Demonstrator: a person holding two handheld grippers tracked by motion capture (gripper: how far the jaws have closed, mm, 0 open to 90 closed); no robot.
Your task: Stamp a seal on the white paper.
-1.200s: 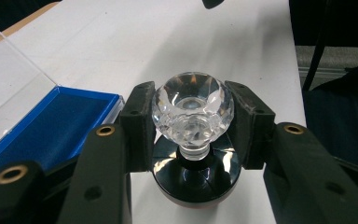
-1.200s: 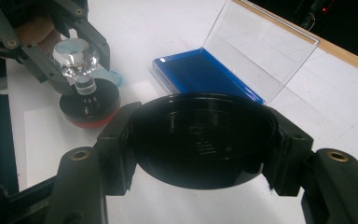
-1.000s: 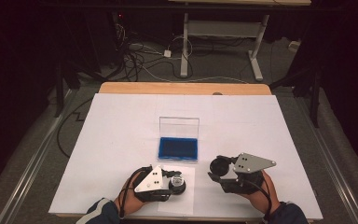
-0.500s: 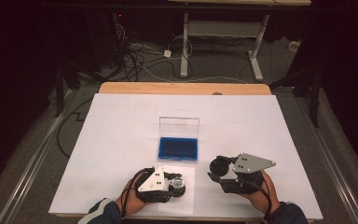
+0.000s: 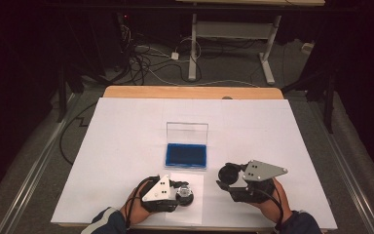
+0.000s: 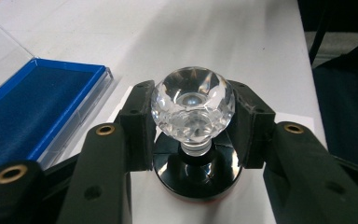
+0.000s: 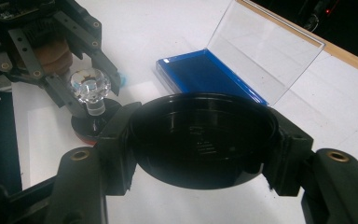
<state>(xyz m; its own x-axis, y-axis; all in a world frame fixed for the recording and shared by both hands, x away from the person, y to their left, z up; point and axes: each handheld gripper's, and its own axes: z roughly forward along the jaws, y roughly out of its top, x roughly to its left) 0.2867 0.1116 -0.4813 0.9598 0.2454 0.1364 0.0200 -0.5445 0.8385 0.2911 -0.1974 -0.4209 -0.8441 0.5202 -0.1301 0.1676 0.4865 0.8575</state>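
We see a clear glass ball (image 6: 193, 103) cut with many flat faces, like a big jewel. It stands upright on a short clear stem, and the stem sits in a round, shiny black base (image 6: 193, 173). The base rests on the white table near the front edge. A round black lid (image 7: 200, 140), like a shallow cup, is lifted up off the table, with its hollow side toward us. It is near the ball, but apart from it.

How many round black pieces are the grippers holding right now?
2: a black cap clamped in the right gripper, and a black base under the crystal knob that the left gripper grips.
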